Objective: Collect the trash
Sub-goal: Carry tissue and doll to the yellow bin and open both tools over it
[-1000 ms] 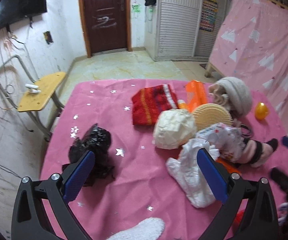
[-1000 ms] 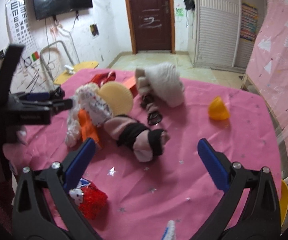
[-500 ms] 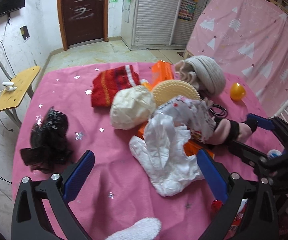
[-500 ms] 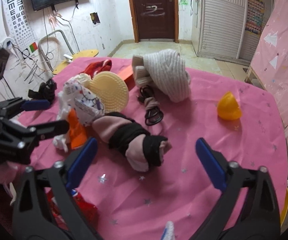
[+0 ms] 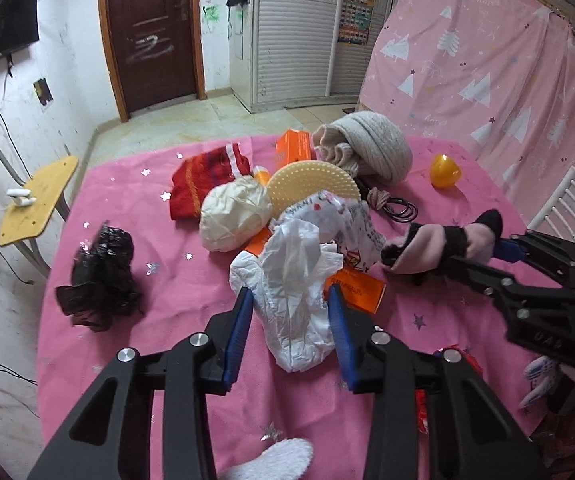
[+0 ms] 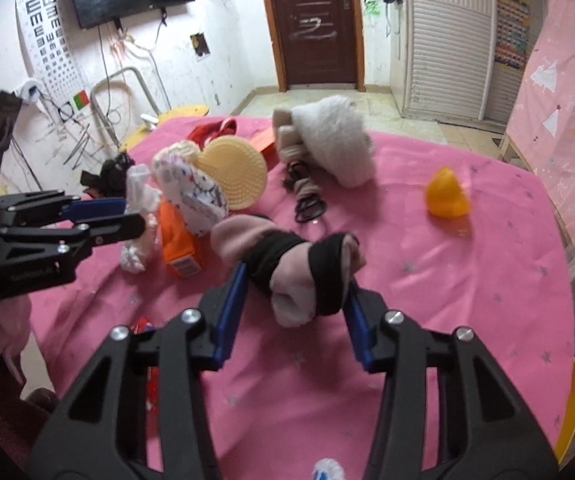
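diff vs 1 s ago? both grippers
Both went from wide open to closed on something. The left gripper swung right from the black bag and advanced, fingers now pinching the white plastic bag. The right gripper moved forward and clamped the pink-and-black sock bundle. Knit hat, round brush, red cloth and yellow ball lie unmoved.

left wrist: close, faces door | right wrist: close, faces door | shared: pink table, door

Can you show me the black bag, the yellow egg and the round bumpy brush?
black bag [image 5: 101, 274], left wrist view, crumpled middle.
yellow egg [image 5: 445, 171], left wrist view, its front.
round bumpy brush [image 6: 236, 178], right wrist view, studded face.
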